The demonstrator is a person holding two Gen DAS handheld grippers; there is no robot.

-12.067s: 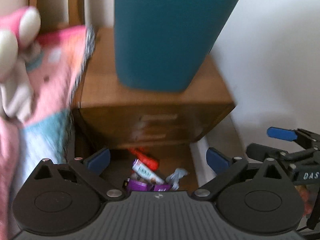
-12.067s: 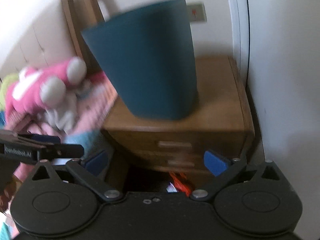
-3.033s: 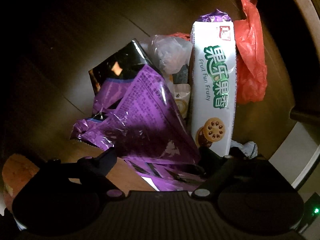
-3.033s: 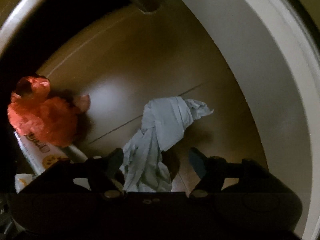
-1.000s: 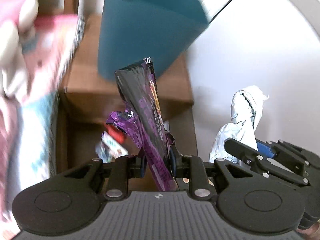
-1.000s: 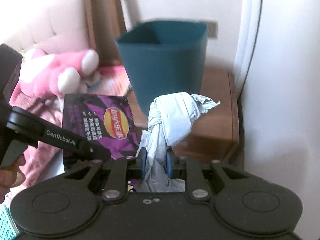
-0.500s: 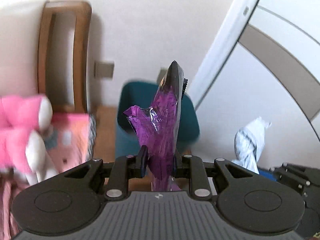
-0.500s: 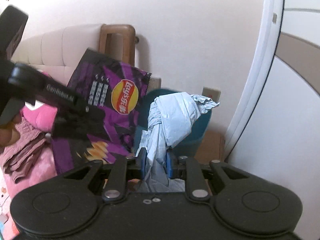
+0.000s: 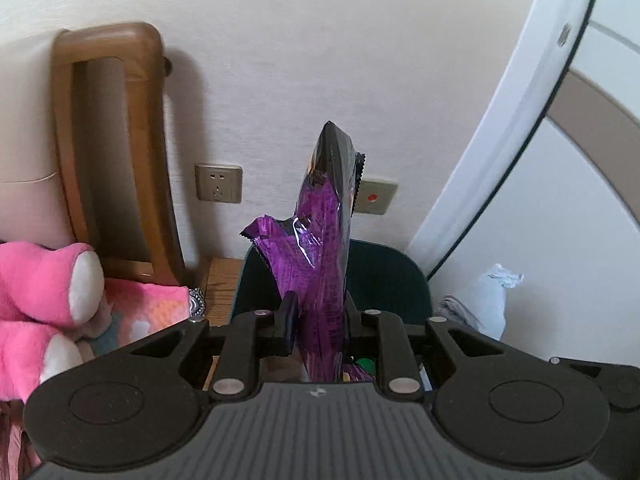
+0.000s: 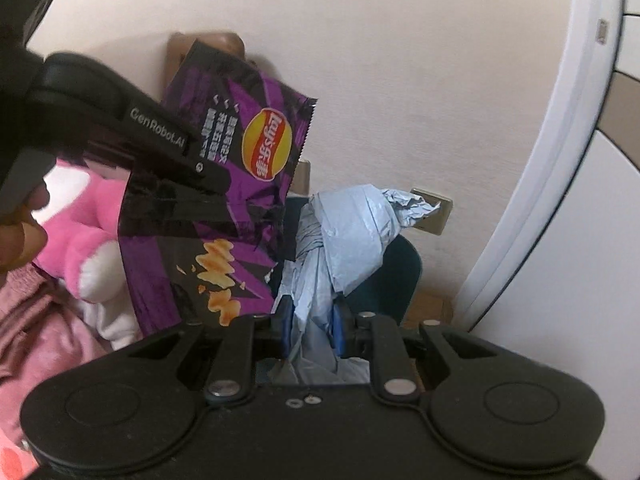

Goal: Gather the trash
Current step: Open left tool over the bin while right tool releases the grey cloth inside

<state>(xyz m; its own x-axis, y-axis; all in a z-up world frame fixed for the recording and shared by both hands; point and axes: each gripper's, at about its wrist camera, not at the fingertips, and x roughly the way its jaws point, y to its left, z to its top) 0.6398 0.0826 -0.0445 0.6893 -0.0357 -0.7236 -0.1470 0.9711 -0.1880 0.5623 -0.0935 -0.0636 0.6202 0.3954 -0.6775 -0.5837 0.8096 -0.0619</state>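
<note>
1. The left gripper [image 9: 318, 316] is clenched on a purple chip bag [image 9: 324, 264]; its pads press both sides of the bag low down, and the bag stands nearly edge-on and upright above them, its black top corner reaching up against the wall.
2. The right gripper [image 10: 308, 320] is clenched on a pale blue crumpled plastic bag [image 10: 344, 240], whose knotted bulk rises above the blue pads [image 10: 338, 330] and leans to the right.
3. In the right wrist view the left gripper [image 10: 200, 176] comes in from the upper left, gripping the chip bag [image 10: 224, 184] broadside, so that its yellow and red logo shows upside down. A hand [image 10: 16, 236] is partly visible at the left edge.
4. In the left wrist view the blue plastic bag [image 9: 486, 300] shows at the right, just above the black body of the right gripper.
5. A dark teal bin [image 9: 384, 276] stands right behind both held pieces of trash, its open rim facing up. It sits on a wooden nightstand [image 9: 218, 280].
6. To the left lie a pink plush toy [image 9: 44, 280] and a pink patterned cloth [image 9: 152, 304], in front of a wooden headboard frame [image 9: 116, 144].
7. On the wall behind are a socket [image 9: 218, 183] and a plate with a red dot [image 9: 374, 198].
</note>
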